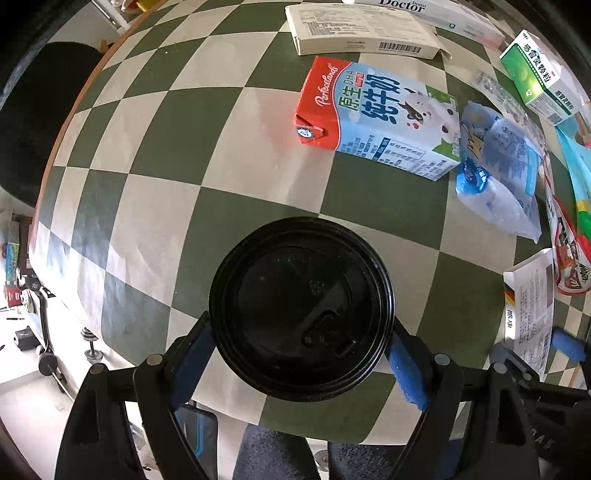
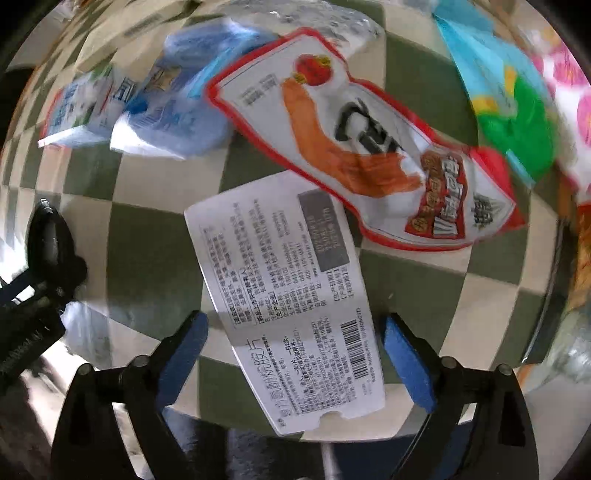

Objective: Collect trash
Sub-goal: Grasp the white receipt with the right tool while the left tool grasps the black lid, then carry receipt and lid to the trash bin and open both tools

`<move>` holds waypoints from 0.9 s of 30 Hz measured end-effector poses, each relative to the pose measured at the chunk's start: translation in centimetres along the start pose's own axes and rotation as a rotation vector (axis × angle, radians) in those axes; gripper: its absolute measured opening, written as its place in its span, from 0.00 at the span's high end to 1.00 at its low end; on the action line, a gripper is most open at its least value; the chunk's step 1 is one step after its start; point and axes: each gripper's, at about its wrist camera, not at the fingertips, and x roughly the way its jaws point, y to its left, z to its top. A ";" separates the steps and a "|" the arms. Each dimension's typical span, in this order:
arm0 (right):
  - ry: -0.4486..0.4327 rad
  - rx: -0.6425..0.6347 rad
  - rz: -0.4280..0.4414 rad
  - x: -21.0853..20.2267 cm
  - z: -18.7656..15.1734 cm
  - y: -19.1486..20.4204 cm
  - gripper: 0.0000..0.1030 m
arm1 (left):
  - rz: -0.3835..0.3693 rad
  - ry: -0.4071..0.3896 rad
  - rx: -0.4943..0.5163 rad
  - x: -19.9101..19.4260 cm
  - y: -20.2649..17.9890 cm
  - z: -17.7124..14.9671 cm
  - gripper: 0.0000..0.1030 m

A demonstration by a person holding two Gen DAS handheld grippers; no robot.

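Observation:
My left gripper (image 1: 301, 350) is shut on a cup with a black lid (image 1: 301, 306), seen from above over the checkered table (image 1: 147, 206). A red-and-blue milk carton (image 1: 380, 118) lies beyond it, with a crumpled blue wrapper (image 1: 498, 173) to its right. My right gripper (image 2: 295, 347) is open, its blue pads either side of a flat white medicine box (image 2: 291, 306) lying at the table's near edge. A red-and-white snack wrapper (image 2: 369, 147) lies just beyond the box. The milk carton (image 2: 77, 110) and blue wrapper (image 2: 177, 107) show at the upper left.
White flat boxes (image 1: 362, 33) and a green medicine box (image 1: 539, 77) lie at the far side. A teal-and-green bag (image 2: 506, 96) and a pink patterned wrapper (image 2: 569, 92) lie at the right. The left gripper's body (image 2: 40, 280) shows at the right view's left edge. The floor lies below the table's left edge.

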 end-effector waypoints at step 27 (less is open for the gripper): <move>-0.298 0.184 0.128 -12.8 -12.3 3.9 0.26 | -0.100 -0.272 0.155 -10.6 5.4 -9.9 0.17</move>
